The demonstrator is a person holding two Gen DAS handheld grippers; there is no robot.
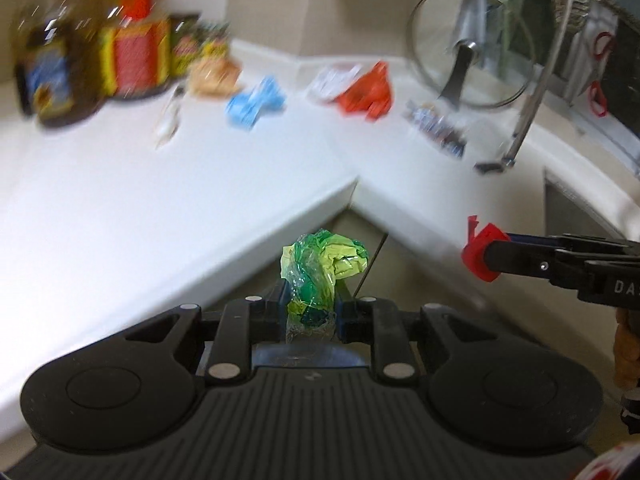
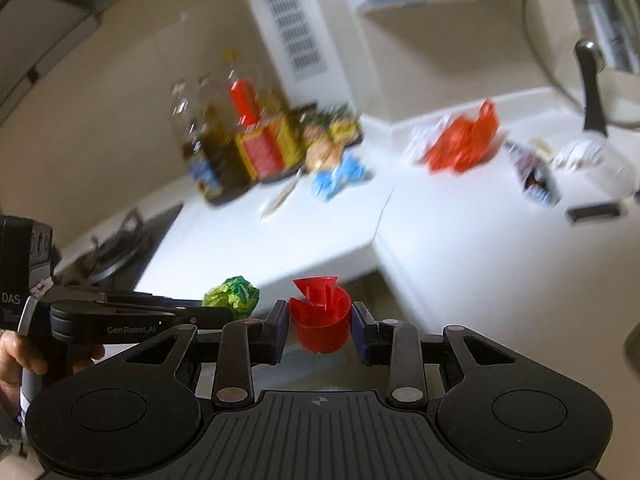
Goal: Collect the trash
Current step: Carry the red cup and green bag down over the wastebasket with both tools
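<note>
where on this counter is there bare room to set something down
The near stretch of the white counter is bare, from its front edge back to the bottles and the blue wrapper. Right of the seam, a bare strip runs along the front edge below the red wrapper. The back is crowded: bottles, wrappers, and the glass lid at the corner.
</note>
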